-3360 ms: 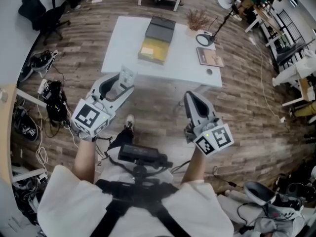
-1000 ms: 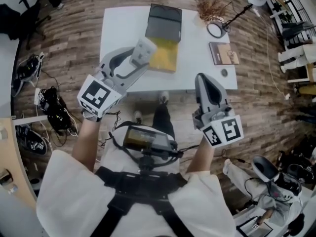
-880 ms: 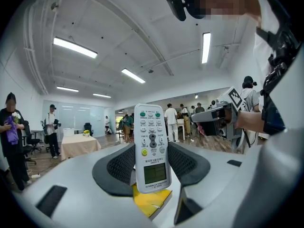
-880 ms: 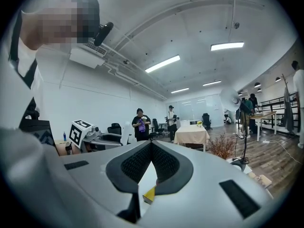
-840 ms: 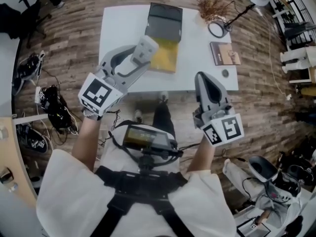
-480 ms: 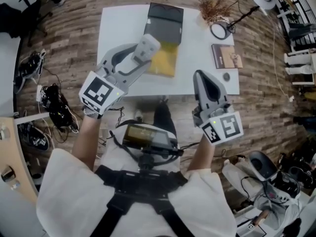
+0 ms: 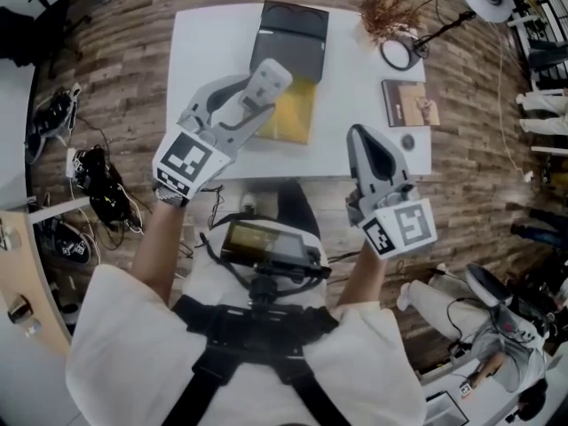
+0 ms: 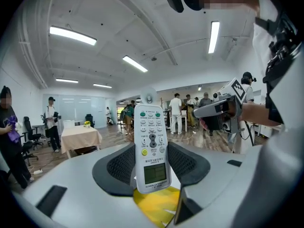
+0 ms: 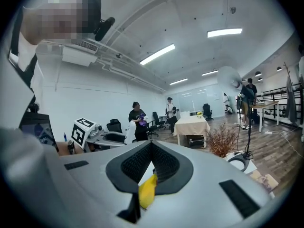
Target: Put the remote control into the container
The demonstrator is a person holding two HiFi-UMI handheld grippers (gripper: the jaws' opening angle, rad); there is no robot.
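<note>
A white remote control (image 8: 151,146) stands upright between the pads of my left gripper (image 8: 151,161), which is shut on its lower half. In the head view the left gripper (image 7: 257,91) holds the remote control (image 7: 270,79) over the near yellow part of the container (image 7: 293,118), whose far half is dark (image 7: 290,47). The container lies on a white table (image 7: 204,51). A patch of the container's yellow (image 8: 153,208) shows below the remote. My right gripper (image 7: 359,138) hovers at the table's near edge, right of the container, shut and empty; its pads meet at the tip (image 9: 152,146).
On the table's right side lie a dried plant (image 7: 388,11), a round ringed stand (image 7: 399,54), a brown book (image 7: 408,102) and a small dark disc (image 7: 407,140). Cables and gear litter the floor at the left (image 7: 98,185). People stand far off in both gripper views.
Both grippers have moved forward toward the table. The left one, still holding the remote, now overlaps the container's yellow near end; the right one has reached the table's near edge.
</note>
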